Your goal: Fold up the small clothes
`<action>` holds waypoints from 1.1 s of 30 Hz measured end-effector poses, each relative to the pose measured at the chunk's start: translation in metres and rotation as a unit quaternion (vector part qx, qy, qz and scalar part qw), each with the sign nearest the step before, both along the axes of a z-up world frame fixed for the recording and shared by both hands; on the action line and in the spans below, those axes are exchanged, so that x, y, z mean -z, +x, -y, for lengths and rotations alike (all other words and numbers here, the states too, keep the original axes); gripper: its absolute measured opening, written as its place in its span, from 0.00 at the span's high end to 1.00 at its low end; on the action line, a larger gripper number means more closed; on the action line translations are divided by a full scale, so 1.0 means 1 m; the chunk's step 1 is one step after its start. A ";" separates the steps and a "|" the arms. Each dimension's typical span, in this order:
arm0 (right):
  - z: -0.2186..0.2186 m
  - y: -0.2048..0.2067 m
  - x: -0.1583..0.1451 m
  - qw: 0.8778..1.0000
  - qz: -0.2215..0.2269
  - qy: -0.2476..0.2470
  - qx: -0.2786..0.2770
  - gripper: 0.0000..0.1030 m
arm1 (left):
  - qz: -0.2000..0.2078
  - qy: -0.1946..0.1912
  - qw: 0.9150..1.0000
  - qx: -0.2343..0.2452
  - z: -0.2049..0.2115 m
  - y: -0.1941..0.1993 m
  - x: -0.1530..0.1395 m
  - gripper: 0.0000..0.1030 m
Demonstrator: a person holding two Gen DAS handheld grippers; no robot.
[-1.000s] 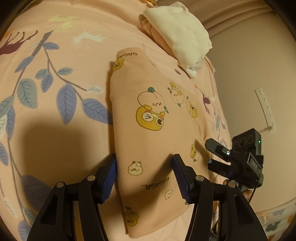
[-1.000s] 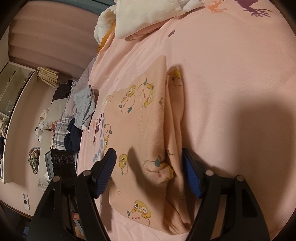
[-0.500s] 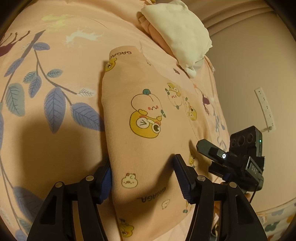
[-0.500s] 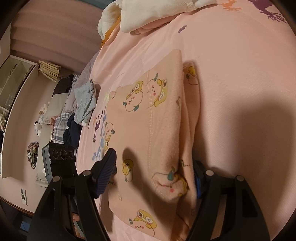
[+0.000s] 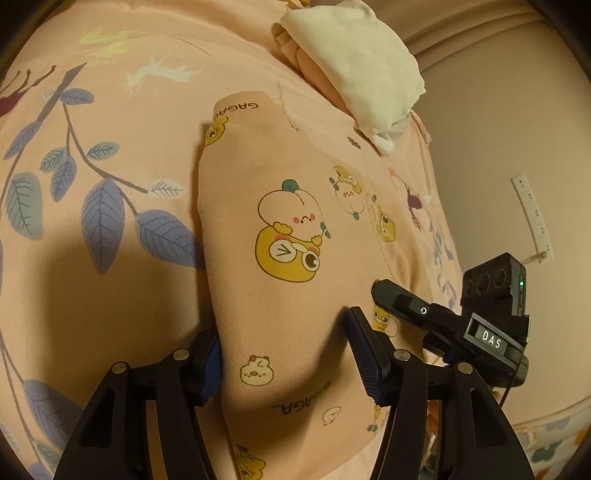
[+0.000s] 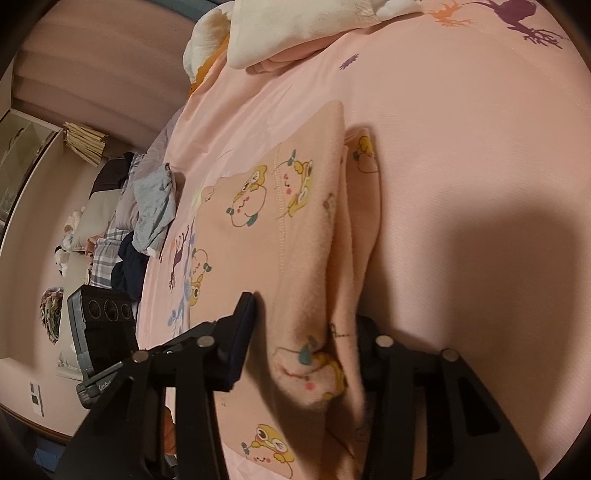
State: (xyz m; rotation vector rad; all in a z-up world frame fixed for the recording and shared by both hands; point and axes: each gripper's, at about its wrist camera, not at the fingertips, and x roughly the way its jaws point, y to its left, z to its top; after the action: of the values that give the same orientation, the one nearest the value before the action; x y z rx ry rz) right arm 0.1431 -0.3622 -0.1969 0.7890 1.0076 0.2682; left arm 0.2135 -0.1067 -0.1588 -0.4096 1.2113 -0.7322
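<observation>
A small peach garment [image 5: 280,236] printed with yellow cartoon ducks lies partly folded on the pink bedspread [image 5: 92,110]. My left gripper [image 5: 286,354] is open, its two fingers straddling the garment's near folded edge. In the right wrist view the same garment [image 6: 306,236] shows its fuzzy inner side folded over. My right gripper [image 6: 306,343] is open, its fingers either side of the bunched near end; the right finger is partly hidden behind the cloth. The right gripper [image 5: 388,295] also shows in the left wrist view at the garment's right side.
A cream and pink pile of folded clothes [image 5: 354,62] lies at the far end of the bed, also in the right wrist view [image 6: 295,26]. Loose grey, plaid and dark clothes [image 6: 147,221] lie at the bed's left edge. A wall [image 5: 509,129] is close on the right.
Both grippers have moved forward onto the garment, so their open fingers now straddle its near edges. The garment's fold has bunched up between the right gripper's fingers.
</observation>
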 end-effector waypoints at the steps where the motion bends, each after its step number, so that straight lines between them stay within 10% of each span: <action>1: 0.000 0.000 0.000 1.000 0.000 -0.002 0.001 0.60 | 0.003 0.002 1.000 0.002 0.000 0.000 0.000 0.43; 33: -0.021 -0.007 -0.021 0.995 0.049 -0.092 -0.003 0.77 | 0.040 0.050 0.998 -0.004 0.010 -0.002 -0.003 0.61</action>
State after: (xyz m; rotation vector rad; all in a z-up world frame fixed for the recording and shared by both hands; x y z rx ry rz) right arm 0.1363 -0.3410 -0.1763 0.5990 0.9282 0.2141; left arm 0.2115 -0.1172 -0.1556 -0.2995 1.1652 -0.6726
